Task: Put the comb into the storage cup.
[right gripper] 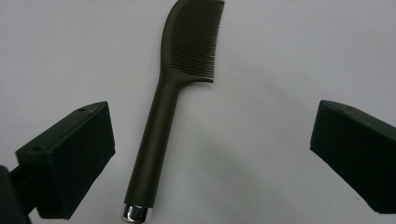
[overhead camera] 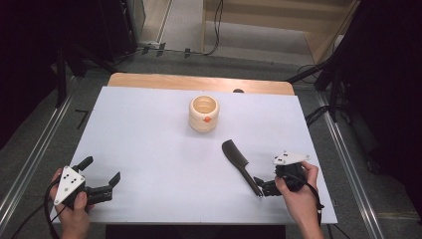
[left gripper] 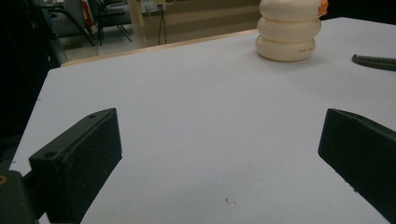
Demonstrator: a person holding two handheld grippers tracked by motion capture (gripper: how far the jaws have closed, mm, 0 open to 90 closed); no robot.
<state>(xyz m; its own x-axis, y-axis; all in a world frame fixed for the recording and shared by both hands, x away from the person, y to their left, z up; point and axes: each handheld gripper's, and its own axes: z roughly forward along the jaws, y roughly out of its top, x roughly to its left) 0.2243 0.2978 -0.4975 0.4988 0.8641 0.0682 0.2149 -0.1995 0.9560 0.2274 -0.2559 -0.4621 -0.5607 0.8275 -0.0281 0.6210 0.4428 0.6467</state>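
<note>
Comb (right gripper: 173, 100) is what the right claw (overhead camera: 263, 188) reaches for: one dark comb with a shiny tip, flat on the white table (overhead camera: 149, 139). One cream cup (overhead camera: 204, 113) made of stacked rings stands far back, well apart. Two claws are here. Right claw is wide open, one jaw on each side of the comb's handle, not touching it. Left claw (overhead camera: 102, 176) is wide open too, holding nothing, over bare table near the front left corner. Each hand wraps around its claw from below
</note>
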